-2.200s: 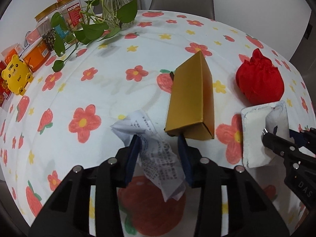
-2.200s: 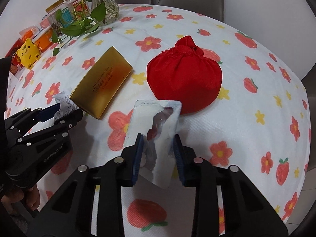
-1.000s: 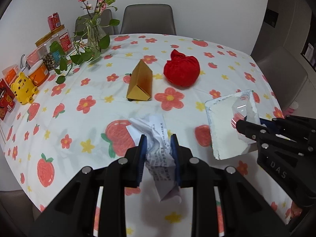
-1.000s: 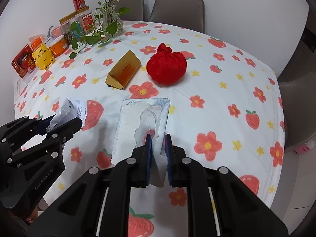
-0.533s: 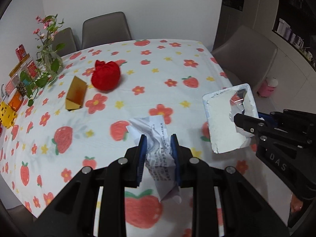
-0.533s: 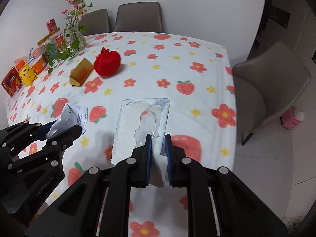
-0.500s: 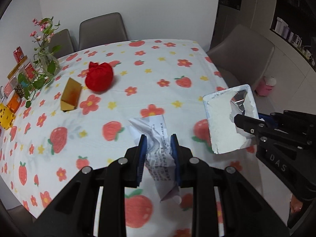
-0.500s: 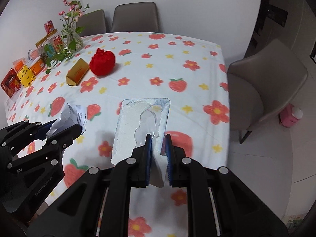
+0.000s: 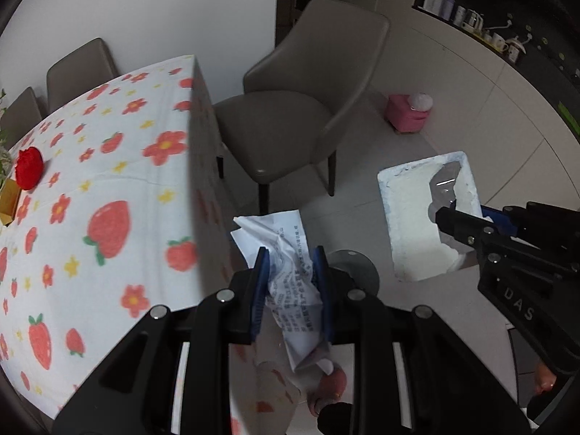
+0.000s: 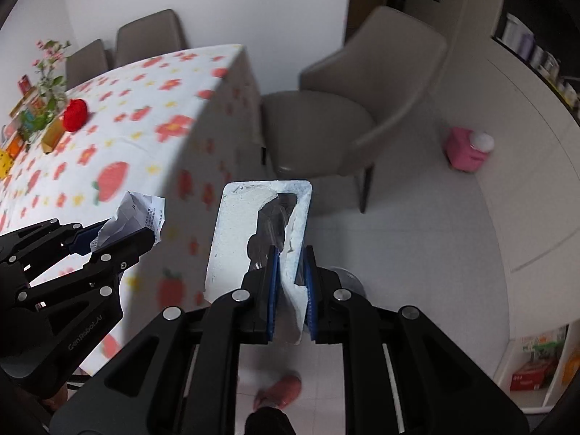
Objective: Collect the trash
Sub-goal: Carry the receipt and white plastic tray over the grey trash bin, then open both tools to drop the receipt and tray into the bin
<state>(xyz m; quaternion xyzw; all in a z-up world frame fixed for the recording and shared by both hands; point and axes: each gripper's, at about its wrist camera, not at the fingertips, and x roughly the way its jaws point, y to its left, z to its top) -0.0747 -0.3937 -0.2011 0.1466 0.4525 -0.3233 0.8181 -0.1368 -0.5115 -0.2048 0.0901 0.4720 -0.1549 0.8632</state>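
We are carrying both pieces of trash off the table. The left gripper (image 9: 291, 282) is clamping a crumpled white printed paper receipt (image 9: 286, 253); at three o'clock the right gripper (image 10: 290, 282) is pinching the torn edge of a white foam tray (image 10: 253, 232). At one o'clock, further out, a pink bin (image 10: 465, 150) is standing on the floor beyond the grey chair (image 10: 348, 108). Likely next: reaching a bin, then releasing above it.

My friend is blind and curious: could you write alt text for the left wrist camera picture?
The left gripper clamps a crumpled printed paper above the floor, beside a table with a strawberry cloth. At right, the right gripper holds a torn white tray; a grey chair stands behind.
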